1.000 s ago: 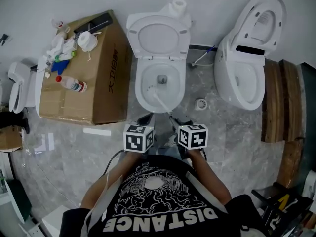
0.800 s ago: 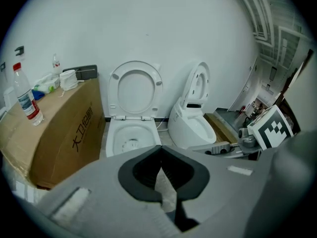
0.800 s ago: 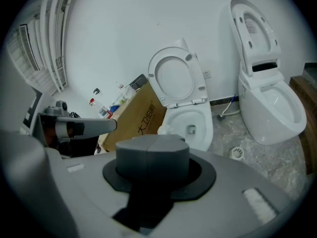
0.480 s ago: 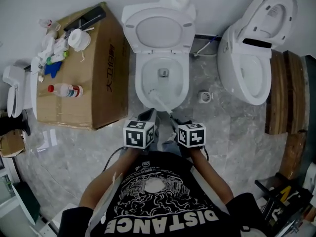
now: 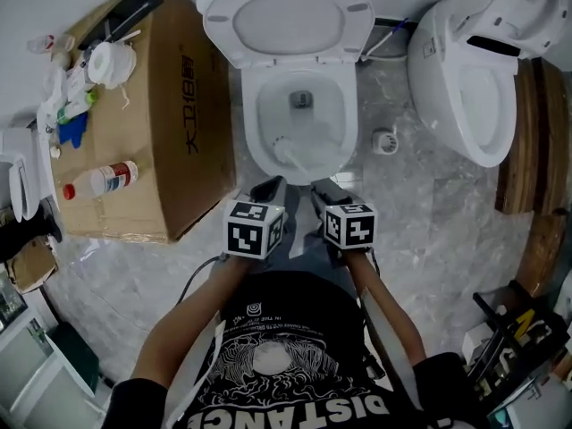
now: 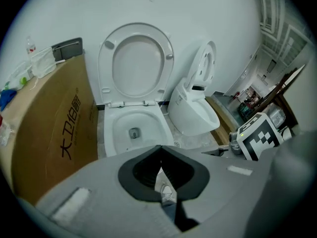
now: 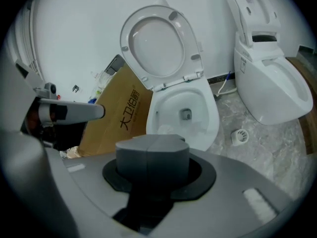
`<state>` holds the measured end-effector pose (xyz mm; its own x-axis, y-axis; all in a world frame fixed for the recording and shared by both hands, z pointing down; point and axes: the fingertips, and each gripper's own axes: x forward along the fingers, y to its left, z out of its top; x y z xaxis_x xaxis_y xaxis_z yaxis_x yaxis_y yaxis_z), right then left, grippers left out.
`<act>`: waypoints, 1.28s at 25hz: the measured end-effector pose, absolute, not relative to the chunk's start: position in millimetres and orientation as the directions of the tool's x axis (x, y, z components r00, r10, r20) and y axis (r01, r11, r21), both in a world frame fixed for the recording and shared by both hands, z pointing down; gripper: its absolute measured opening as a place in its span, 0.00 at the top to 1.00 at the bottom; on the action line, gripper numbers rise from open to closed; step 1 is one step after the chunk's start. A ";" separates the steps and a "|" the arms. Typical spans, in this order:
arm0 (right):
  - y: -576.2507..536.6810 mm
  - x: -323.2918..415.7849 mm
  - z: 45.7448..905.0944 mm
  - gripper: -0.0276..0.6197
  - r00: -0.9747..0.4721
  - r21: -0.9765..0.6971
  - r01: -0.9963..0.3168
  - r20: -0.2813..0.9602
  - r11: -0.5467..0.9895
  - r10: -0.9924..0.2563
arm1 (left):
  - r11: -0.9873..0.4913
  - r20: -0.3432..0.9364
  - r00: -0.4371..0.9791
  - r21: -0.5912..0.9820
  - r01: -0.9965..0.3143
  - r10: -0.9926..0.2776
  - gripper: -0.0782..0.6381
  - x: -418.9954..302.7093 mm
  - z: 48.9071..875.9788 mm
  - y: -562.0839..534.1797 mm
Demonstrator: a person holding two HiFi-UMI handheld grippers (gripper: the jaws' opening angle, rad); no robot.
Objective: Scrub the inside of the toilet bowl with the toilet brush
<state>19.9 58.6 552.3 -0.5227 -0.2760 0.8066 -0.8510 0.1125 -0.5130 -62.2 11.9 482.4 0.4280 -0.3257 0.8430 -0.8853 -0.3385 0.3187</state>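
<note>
The white toilet (image 5: 253, 114) stands with lid and seat raised. A white toilet brush (image 5: 281, 147) rests in the front left of the bowl, its handle slanting back toward my right gripper (image 5: 323, 189). That gripper hovers just over the front rim and is shut, apparently on the handle's end. In the right gripper view the closed jaws (image 7: 152, 144) hide the handle, and the pale brush head (image 7: 166, 129) shows beyond them. My left gripper (image 5: 268, 187) sits beside it at the rim, shut and holding nothing. In the left gripper view (image 6: 159, 150) it faces the bowl (image 6: 111, 133).
A large cardboard box (image 5: 170, 150) with bottles and a tape roll stands close on the toilet's left. A second white toilet (image 5: 474, 88) is at the right, with wooden boards (image 5: 527, 141) beyond. A small white drain cap (image 5: 385, 139) lies on the marble floor between the toilets.
The head camera has come closer, so the toilet looks larger. Both grippers have moved forward to the bowl's front rim. The brush head stays in the bowl's front left.
</note>
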 end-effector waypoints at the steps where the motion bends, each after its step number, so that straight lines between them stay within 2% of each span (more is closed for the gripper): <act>1: 57.7 17.4 556.6 0.72 -0.520 -0.512 -0.853 0.811 0.105 -0.269 | -0.348 0.847 0.431 0.321 -0.881 -0.312 0.89 -63.0 486.4 11.3; 16: -3.9 -20.7 587.1 0.72 -0.507 -0.522 -0.852 0.805 0.036 -0.307 | -0.398 0.878 0.438 0.337 -0.853 -0.195 0.89 -97.9 526.9 -20.6; 23: -56.4 -18.3 587.5 0.72 -0.517 -0.557 -0.830 0.758 0.018 -0.398 | -0.421 0.878 0.443 0.338 -0.842 -0.182 0.89 -105.7 533.9 -44.4; 32: -92.5 9.6 588.8 0.72 -0.463 -0.550 -0.833 0.745 -0.051 -0.480 | -0.448 0.888 0.426 0.314 -0.837 -0.174 0.89 -112.7 532.2 -52.9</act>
